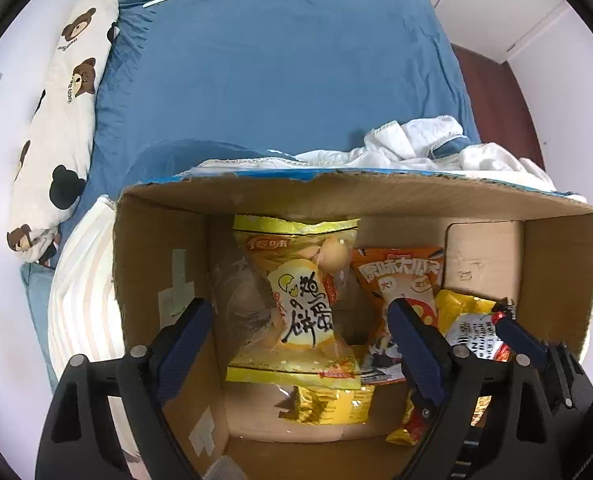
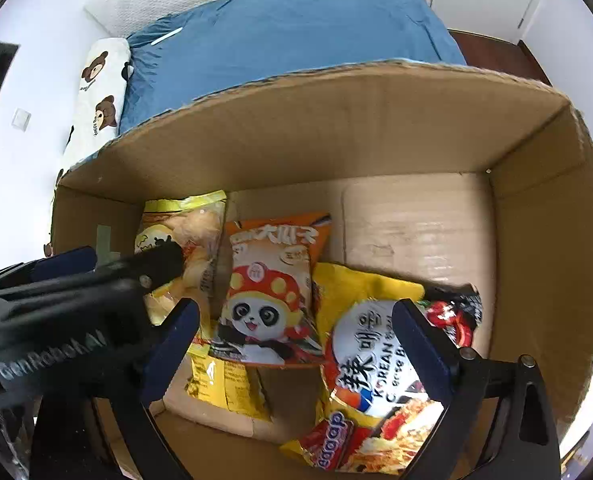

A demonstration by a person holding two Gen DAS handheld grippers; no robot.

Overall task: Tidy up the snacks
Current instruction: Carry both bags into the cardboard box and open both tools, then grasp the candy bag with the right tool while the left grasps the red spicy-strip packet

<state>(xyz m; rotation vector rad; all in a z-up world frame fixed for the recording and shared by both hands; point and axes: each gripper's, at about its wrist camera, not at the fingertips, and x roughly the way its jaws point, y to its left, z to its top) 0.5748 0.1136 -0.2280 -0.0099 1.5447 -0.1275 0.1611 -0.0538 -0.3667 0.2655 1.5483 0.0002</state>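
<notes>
An open cardboard box (image 1: 336,196) (image 2: 336,120) sits on a bed and holds snack packs. A yellow egg-biscuit bag (image 1: 300,300) (image 2: 188,236) lies at the left. An orange panda bag (image 1: 400,280) (image 2: 268,292) lies beside it. A yellow Korean noodle pack (image 2: 376,364) (image 1: 468,332) lies at the right, with a small red pack (image 2: 328,440) under it. My left gripper (image 1: 300,344) is open and empty over the egg-biscuit bag. My right gripper (image 2: 296,352) is open and empty over the panda bag and noodle pack. The left gripper's finger (image 2: 152,264) shows in the right wrist view.
The bed has a blue sheet (image 1: 276,60). A bear-print pillow (image 1: 60,128) lies along the left wall. White cloth (image 1: 416,144) is bunched behind the box. A striped cushion (image 1: 80,280) sits left of the box. The box's bare floor (image 2: 416,220) is at the right.
</notes>
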